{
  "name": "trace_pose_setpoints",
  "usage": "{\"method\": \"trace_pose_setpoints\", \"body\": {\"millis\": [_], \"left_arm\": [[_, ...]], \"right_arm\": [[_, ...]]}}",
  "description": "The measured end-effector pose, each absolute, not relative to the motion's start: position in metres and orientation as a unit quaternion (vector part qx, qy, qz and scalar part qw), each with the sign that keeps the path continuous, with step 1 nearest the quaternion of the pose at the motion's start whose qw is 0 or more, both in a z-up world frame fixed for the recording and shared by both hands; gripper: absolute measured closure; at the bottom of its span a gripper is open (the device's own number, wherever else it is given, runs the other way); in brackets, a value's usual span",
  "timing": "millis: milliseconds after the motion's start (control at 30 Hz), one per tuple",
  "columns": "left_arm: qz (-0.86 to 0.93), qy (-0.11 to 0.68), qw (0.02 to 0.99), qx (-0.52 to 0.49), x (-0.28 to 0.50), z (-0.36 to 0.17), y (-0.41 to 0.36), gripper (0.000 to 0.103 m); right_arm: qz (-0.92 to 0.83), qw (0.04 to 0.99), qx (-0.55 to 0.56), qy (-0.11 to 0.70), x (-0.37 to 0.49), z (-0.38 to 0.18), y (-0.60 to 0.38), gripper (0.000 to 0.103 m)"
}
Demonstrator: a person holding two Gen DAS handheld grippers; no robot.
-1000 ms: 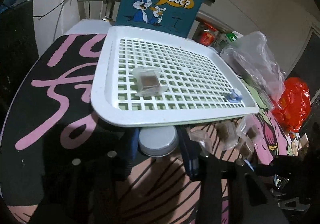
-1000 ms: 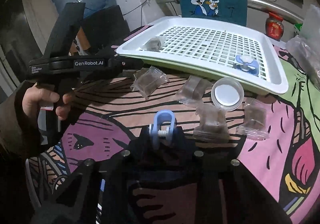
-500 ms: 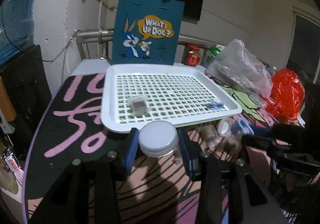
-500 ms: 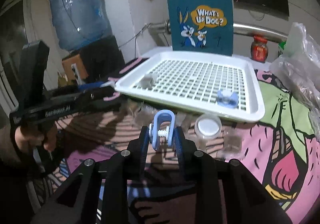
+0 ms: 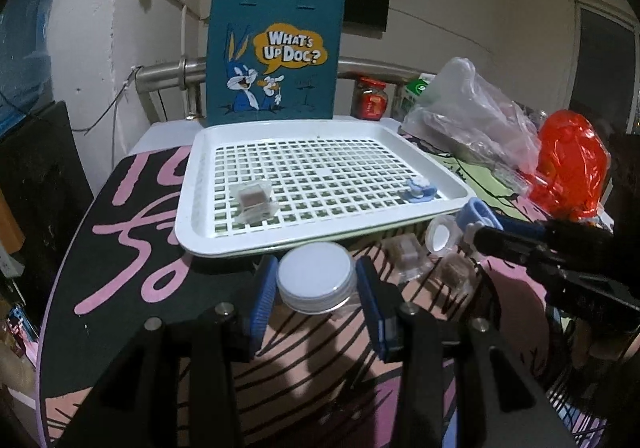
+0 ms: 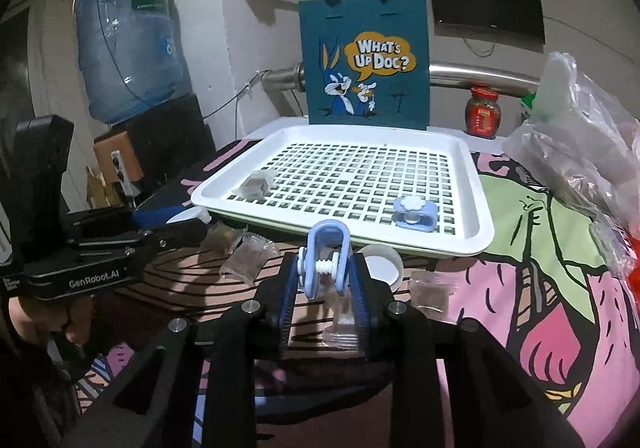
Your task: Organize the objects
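Note:
My left gripper [image 5: 316,282] is shut on a small clear jar with a white lid [image 5: 316,276], held just before the near rim of the white slotted tray [image 5: 192,224]. My right gripper [image 6: 324,276] is shut on a light blue clip [image 6: 325,262], short of the tray's [image 6: 482,224] near edge. The tray holds one clear packet with a brown cube [image 5: 253,200] at its left and a second blue clip [image 5: 419,189] at its right. Several more packets [image 6: 248,262] and another white-lidded jar [image 6: 382,264] lie on the cloth between the grippers.
A teal cartoon tote bag [image 5: 276,56] stands behind the tray. A clear plastic bag [image 5: 472,116], a red bag [image 5: 568,168] and a red-labelled jar [image 6: 483,114] sit at the right. A water bottle [image 6: 124,36] stands far left. A hand [image 6: 44,324] holds the left gripper.
Both grippers have risen and tilted up, so the tray looks smaller and farther. The left one rolled level and drew back with its jar; the right gripper with its clip came into its view.

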State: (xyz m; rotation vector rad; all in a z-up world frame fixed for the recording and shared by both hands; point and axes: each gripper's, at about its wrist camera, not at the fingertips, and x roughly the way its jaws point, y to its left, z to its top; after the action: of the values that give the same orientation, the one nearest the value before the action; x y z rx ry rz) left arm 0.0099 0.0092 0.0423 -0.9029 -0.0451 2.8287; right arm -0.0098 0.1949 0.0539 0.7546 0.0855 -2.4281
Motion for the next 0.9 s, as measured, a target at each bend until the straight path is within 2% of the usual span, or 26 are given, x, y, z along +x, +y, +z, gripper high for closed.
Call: {"method": "trace_pose_setpoints", "body": {"millis": [900], "left_arm": [[0.95,-0.006,0.097,-0.297,0.0103,0.044,0.0151,0.064]], "right_arm": [[-0.912,0.297,0.28,0.027,-0.0085,0.0537,0.1975,0.078]]}}
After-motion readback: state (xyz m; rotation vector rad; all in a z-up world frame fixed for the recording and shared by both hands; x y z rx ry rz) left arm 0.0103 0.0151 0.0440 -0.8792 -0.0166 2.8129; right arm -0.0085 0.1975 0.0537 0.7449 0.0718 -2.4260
